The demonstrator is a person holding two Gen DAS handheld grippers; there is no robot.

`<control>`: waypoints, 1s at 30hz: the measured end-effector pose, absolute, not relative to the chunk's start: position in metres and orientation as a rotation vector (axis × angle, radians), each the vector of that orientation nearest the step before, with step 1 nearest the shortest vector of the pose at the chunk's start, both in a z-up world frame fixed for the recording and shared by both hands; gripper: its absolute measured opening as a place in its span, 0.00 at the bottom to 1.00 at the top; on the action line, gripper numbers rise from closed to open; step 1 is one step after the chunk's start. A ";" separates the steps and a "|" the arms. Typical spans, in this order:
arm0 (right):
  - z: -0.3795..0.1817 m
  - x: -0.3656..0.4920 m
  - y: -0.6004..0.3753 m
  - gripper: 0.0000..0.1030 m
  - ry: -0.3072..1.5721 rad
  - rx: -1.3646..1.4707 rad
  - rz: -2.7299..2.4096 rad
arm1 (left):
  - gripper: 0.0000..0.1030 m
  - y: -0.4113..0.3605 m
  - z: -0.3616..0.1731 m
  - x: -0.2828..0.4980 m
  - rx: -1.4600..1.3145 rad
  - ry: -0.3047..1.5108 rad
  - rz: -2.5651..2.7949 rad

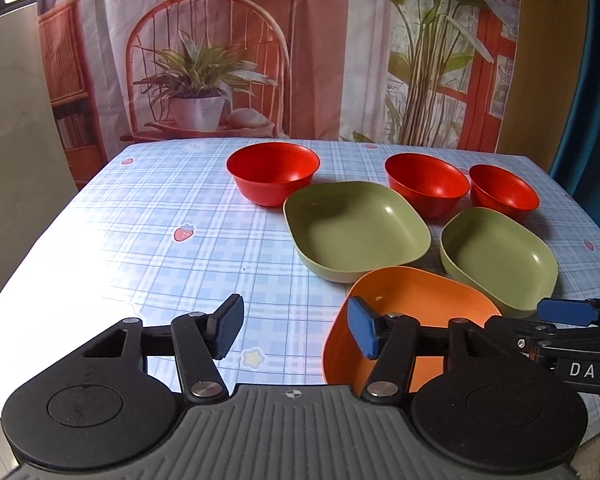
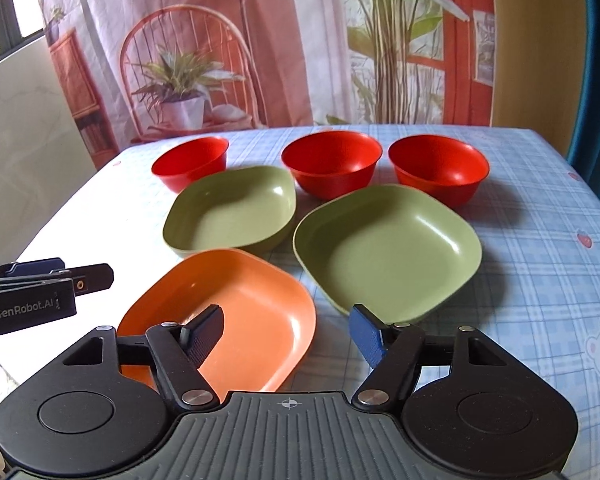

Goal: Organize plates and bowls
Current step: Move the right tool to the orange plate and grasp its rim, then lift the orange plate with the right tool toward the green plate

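Blue plaid tablecloth [image 1: 148, 240] with strawberry prints, printed backdrop curtain [image 2: 300, 40] showing chair, potted plant, red window

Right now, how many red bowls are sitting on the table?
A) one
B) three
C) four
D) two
B: three red bowls stand in a row at the far side of the table, one on the left, one in the middle and one on the right, behind the green and orange plates.

We note strong daylight from the left window [image 2: 12, 8], washing out the tablecloth [image 1: 80, 280] with glare. Bowl shadows fall rightward. Both views are sharp centrally, with fisheye bending and dark corners at the edges.
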State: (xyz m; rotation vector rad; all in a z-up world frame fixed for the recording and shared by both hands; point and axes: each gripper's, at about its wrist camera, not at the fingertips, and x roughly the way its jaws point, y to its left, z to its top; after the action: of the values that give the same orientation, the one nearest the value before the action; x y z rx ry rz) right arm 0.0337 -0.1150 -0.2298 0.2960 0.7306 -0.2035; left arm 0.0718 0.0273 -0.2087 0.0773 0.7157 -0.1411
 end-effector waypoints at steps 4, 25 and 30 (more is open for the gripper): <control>-0.233 0.033 -0.114 0.57 0.754 0.311 -0.178 | 0.39 0.025 -0.215 0.075 0.072 0.743 -0.169; -0.249 0.038 -0.123 0.33 0.828 0.411 -0.138 | 0.27 0.024 -0.244 0.082 -0.011 0.858 -0.270; -0.252 0.039 -0.124 0.33 0.835 0.424 -0.137 | 0.27 0.026 -0.251 0.086 -0.043 0.906 -0.274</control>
State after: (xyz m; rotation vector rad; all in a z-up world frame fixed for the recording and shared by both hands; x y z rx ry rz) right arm 0.0389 -0.1244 -0.2516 0.4239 0.8347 -0.1374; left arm 0.0862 0.0261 -0.2509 -0.0430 0.9058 -0.2735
